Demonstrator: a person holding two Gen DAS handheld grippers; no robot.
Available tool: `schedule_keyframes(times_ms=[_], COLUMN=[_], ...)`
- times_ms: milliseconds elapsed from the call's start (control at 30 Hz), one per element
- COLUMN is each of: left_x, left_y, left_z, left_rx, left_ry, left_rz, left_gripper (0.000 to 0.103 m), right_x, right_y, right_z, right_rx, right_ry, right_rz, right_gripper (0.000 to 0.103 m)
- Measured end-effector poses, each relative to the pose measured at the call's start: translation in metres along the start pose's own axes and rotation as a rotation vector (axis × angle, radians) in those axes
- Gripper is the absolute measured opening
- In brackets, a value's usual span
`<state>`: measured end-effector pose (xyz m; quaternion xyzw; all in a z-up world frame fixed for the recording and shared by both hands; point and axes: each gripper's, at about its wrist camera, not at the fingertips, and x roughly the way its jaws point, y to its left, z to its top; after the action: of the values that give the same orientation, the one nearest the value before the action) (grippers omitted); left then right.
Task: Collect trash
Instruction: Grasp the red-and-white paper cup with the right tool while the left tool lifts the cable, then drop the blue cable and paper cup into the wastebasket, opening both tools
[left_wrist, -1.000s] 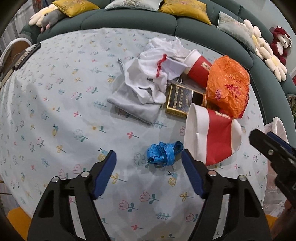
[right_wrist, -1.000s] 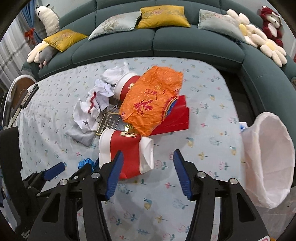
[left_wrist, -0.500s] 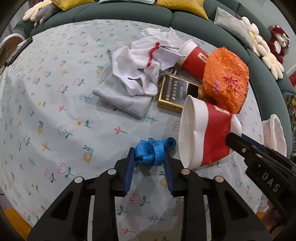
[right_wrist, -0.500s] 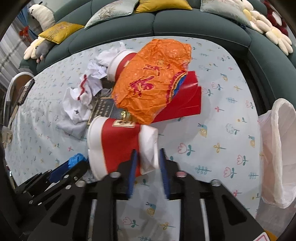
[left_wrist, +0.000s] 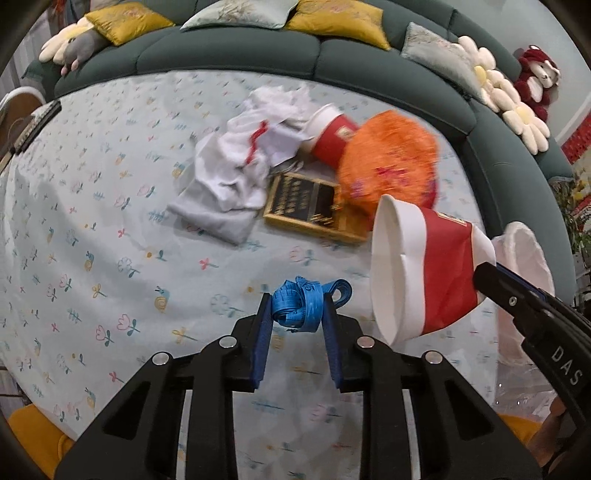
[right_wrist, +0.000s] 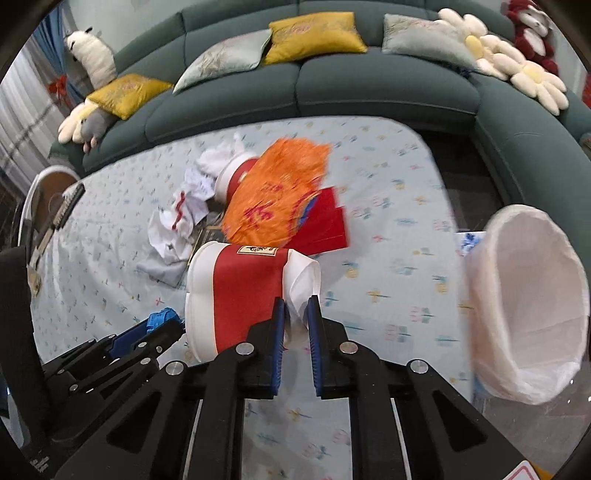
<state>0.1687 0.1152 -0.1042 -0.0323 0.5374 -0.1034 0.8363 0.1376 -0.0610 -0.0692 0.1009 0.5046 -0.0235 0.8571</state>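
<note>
Both grippers tilt steeply down over the flowered tablecloth. The left gripper has its jaws closing on a bunched blue tape measure, pinched between the blue pads just above the cloth at the near edge. To its right, the right gripper has its jaws closing narrowly on the crushed white bottom of a red-and-white paper cup, which hangs tilted, mouth to the left. A white-lined bin stands at the table's right edge. Farther off lie an orange bag, white rags and a second cup.
</note>
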Motion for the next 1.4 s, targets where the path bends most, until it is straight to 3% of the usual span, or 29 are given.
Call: schedule_keyframes(times_ms=[200, 633, 1100, 1400], left_x=[-0.025, -0.057, -0.042, -0.016], left_y=[-0.042, -0.172, -0.296, -0.341], left_z=[-0.001, -0.021, -0.041, -0.041], left_rx=[0.067, 0.278, 0.484, 0.529], left_ry=[-0.046, -0.106, -0.082, -0.047], left_rz=[-0.025, -0.088, -0.174, -0.193], left_gripper=[0.025, 0.025, 0.026, 0.026], right_x=[-0.044, -0.119, -0.155, -0.149], right_y=[-0.041, -0.148, -0.266, -0.308], right_z=[-0.003, -0.03, -0.066, -0.072], right_rx=[0.051, 0.197, 0.362, 0.428], right_ry=[-0.077, -0.197, -0.248, -0.24], right_rz=[-0.043, -0.137, -0.266, -0.291], right_gripper=[0.012, 0.012, 0.012, 0.012])
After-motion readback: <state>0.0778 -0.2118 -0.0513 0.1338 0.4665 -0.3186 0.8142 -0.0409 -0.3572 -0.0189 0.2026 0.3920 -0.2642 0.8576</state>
